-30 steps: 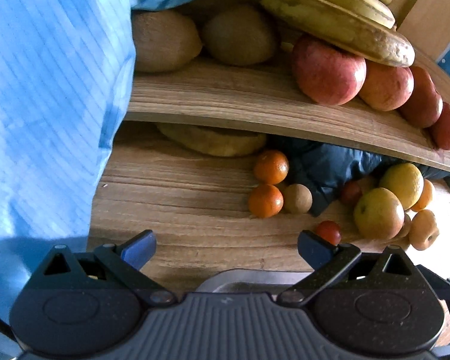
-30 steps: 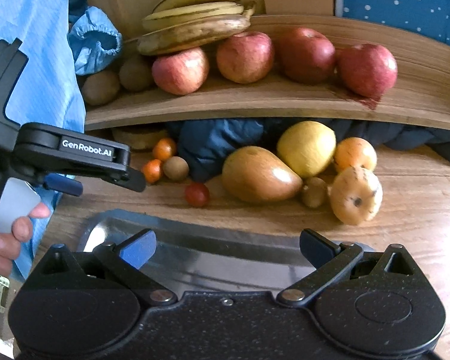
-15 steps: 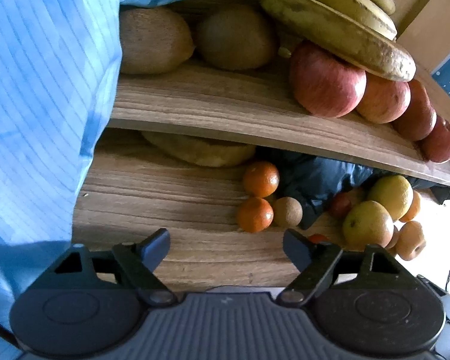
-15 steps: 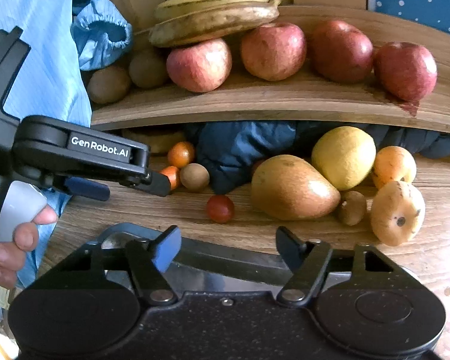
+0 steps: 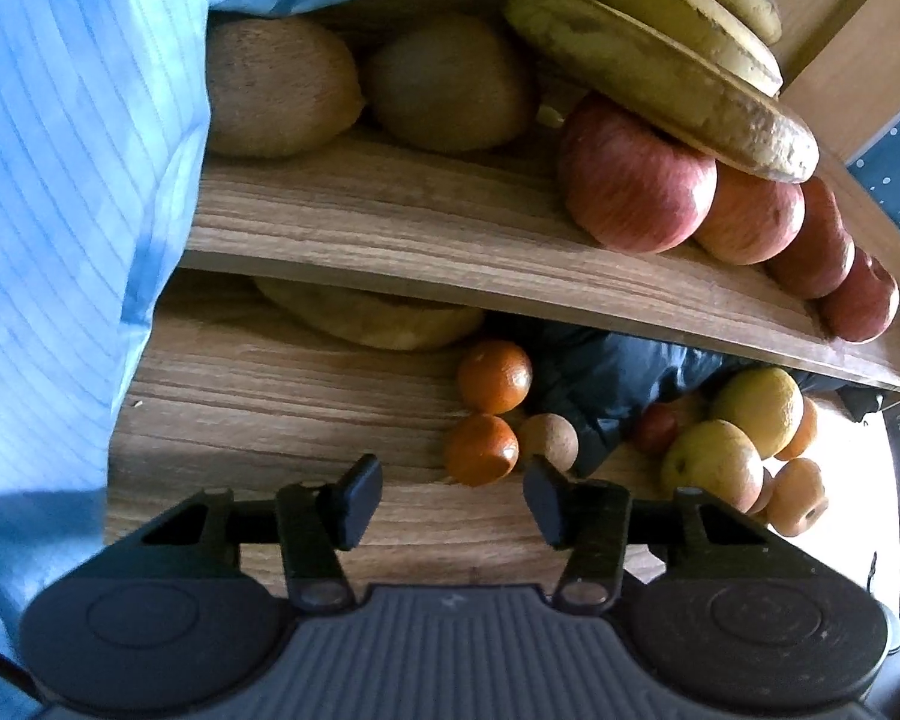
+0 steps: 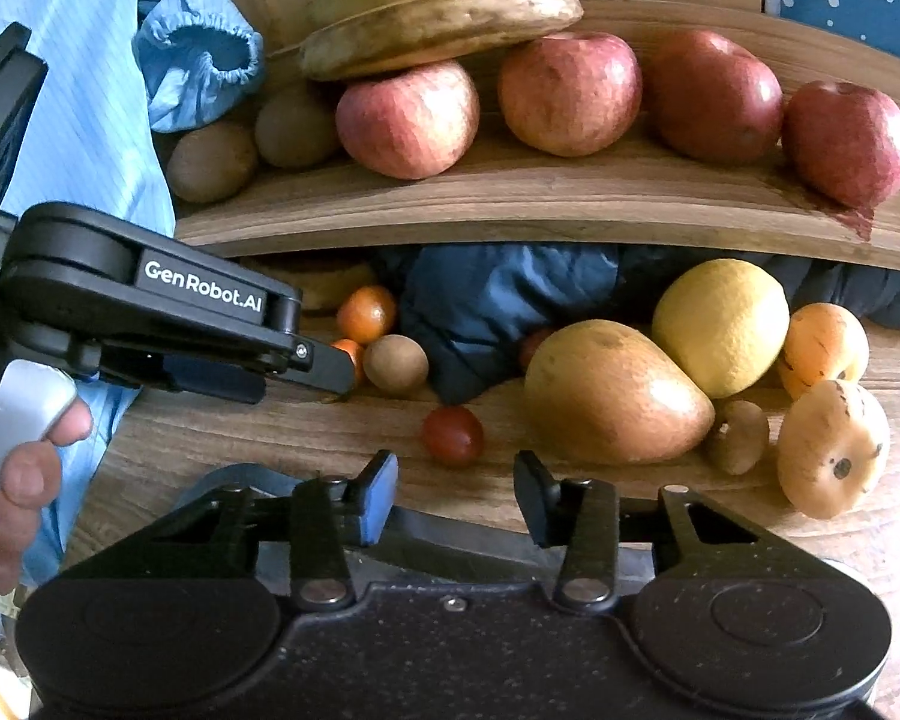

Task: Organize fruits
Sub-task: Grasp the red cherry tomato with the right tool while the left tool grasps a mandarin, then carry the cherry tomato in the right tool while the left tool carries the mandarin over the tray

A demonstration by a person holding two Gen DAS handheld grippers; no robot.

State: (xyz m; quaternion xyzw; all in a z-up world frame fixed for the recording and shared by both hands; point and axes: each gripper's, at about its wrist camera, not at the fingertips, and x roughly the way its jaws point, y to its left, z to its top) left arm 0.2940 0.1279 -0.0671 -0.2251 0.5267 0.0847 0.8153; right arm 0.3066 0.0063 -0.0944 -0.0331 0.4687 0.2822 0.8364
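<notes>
Wooden shelf [image 6: 510,204]: four red apples [image 6: 408,117], three bananas [image 6: 444,24] stacked on top, two kiwis [image 6: 213,159]. Down on the table [image 6: 306,438]: two tangerines [image 5: 494,376], one cherry tomato [image 6: 453,435], one mango [image 6: 615,393], one lemon [image 6: 720,327]. Left gripper [image 5: 453,501] and right gripper [image 6: 455,498]: jaws partly spread, just been closing, pinching nothing.

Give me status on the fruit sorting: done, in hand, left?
Done: red apples, brown kiwis and yellow bananas sit grouped on the upper wooden shelf. In hand: nothing; left gripper and right gripper jaws have just been closing on air. Left: small oranges, red cherry tomato and large tan mango lie loose below.
</notes>
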